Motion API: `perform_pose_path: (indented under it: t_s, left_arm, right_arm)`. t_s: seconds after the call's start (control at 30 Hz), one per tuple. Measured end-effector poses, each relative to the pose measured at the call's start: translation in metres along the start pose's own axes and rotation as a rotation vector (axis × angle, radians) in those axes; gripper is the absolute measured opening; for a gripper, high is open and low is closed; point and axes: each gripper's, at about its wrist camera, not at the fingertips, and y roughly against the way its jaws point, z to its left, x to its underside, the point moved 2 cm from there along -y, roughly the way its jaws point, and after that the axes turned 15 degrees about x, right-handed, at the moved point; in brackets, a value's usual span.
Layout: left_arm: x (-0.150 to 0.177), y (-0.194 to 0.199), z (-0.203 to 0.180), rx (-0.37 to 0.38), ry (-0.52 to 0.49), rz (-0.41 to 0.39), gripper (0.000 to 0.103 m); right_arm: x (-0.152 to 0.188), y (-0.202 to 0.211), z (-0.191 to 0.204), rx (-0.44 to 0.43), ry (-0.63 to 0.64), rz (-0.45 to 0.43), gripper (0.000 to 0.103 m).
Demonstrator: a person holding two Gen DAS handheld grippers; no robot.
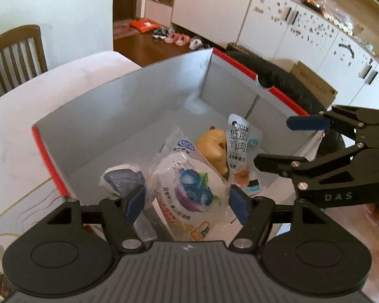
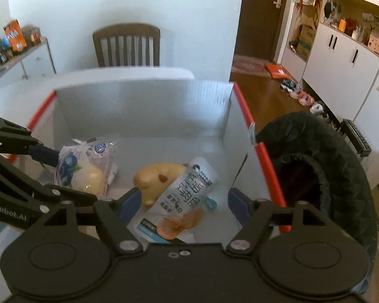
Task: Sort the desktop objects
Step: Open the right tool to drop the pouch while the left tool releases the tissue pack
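Left wrist view showed my left tool gaping around the blueberry packet, pads apart from it. My right tool stood wide over the chicken pouch in the box.

A plain pale wall stands behind the white table; a brown wooden chair with a slatted back is drawn up against it; to one side a low white shelf carries jars and an orange carton. The floor is dark polished wood, with a patterned rug before a dark door; white cabinets with black handles run along the far side, small shoes lined up at their foot; daylight is soft and even.
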Motion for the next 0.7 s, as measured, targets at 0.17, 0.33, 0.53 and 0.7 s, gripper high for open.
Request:
perform_pose_path:
  t_s: [0.17, 0.33, 0.53, 0.7]
  left_arm:
    - [0.005, 0.016, 0.002, -0.006, 0.043, -0.034, 0.07]
    - [0.011, 0.034, -0.006, 0.007, 0.047, -0.079, 0.07]
    - [0.021, 0.061, -0.014, 0.004, 0.04, -0.144, 0.07]
    - [0.032, 0.088, -0.02, 0.01, 0.034, -0.195, 0.07]
  right_arm:
    - [-0.001, 0.011, -0.001, -0.008, -0.01, -0.012, 0.082]
    - [-0.003, 0.028, -0.006, -0.035, -0.047, -0.036, 0.084]
    - [-0.001, 0.049, -0.005, -0.049, -0.042, -0.067, 0.086]
    - [0.004, 0.07, -0.001, -0.048, -0.041, -0.09, 0.088]
